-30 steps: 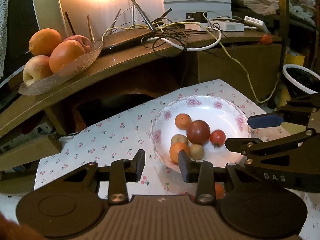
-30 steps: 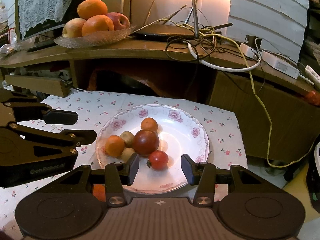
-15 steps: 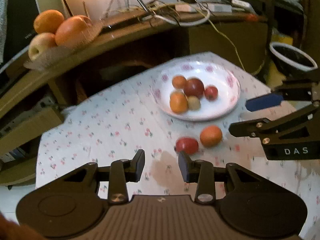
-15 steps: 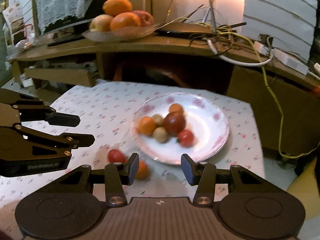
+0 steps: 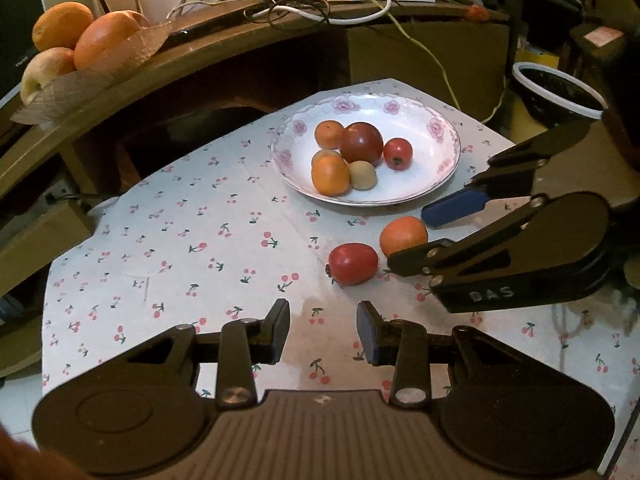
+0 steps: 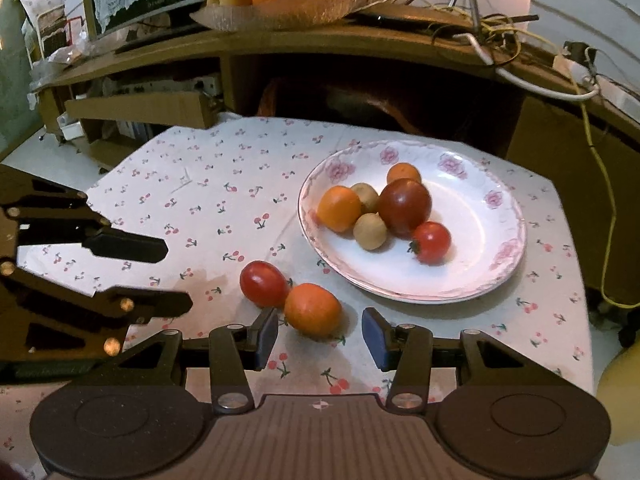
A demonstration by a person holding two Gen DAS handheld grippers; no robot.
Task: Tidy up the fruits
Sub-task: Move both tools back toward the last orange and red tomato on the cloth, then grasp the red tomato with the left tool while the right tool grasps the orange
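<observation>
The right gripper (image 6: 320, 338) stands partly open and empty, its blue pads flanking a loose orange fruit (image 6: 313, 309) on the cloth without touching it. The left gripper (image 5: 323, 332) is likewise parted with nothing between its pads, hovering over bare cloth short of the red tomato (image 5: 353, 263).

These 2 loose fruits lie touching each other on the tablecloth (image 5: 192, 240), just beside the near rim of the plate (image 6: 500, 248). The right wrist view shows the orange fruit between the right fingers; the left wrist view shows it partly behind the right gripper's black lower finger, seen from the side.

The plate is white glazed china with pink flowers round a scalloped rim. It holds 6 small round fruits in a cluster: 2 orange, 2 dull tan, 1 large dark red tomato (image 6: 405, 207) and 1 small bright red one with a green stalk. The cloth is white with a cherry print and shows a damp patch near the grippers.

Behind, a wooden shelf (image 5: 240, 36) carries a textured glass dish (image 6: 276, 10) of oranges and apples, and tangled cables.
</observation>
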